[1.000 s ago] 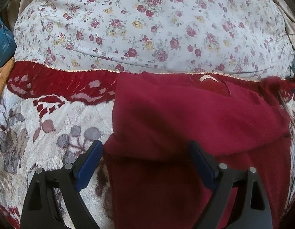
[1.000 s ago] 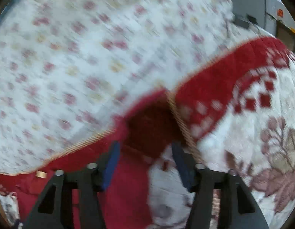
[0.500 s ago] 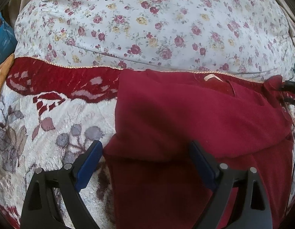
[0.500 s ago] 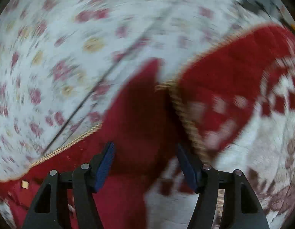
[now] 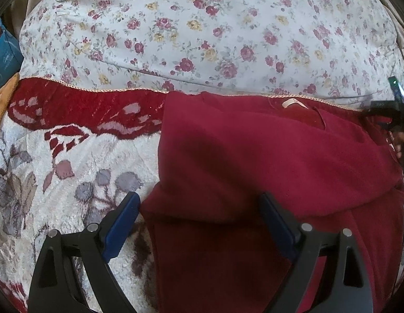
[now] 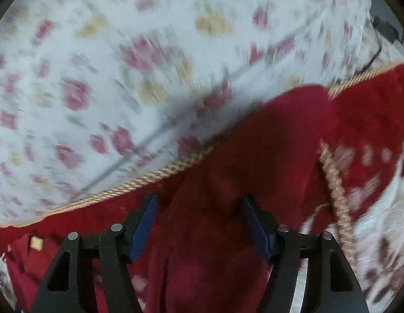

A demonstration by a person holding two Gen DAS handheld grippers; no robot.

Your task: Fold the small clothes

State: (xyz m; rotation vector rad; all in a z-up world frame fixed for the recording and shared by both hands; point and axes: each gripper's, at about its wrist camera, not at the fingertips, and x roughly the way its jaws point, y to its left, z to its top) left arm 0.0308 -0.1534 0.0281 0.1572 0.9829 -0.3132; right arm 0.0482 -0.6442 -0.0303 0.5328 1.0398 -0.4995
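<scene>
Shirt (image 5: 267, 161) lies flat on our blanket (image 5: 79, 156) for folding; our left gripper (image 5: 199, 216) gapes empty above its folded edge, while our right gripper (image 6: 199, 221) straddles the sleeve (image 6: 254, 156), unclamped.

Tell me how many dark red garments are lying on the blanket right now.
1. A single dark red garment lies partly folded on the patterned blanket, its collar at the blanket's far red border, beside the floral sheet. More could be hidden beneath it.

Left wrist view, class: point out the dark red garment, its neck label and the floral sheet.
dark red garment (image 5: 267, 161), left wrist view, middle of its folded body
neck label (image 5: 290, 102), left wrist view, pale tag
floral sheet (image 5: 202, 31), left wrist view, centre
</scene>
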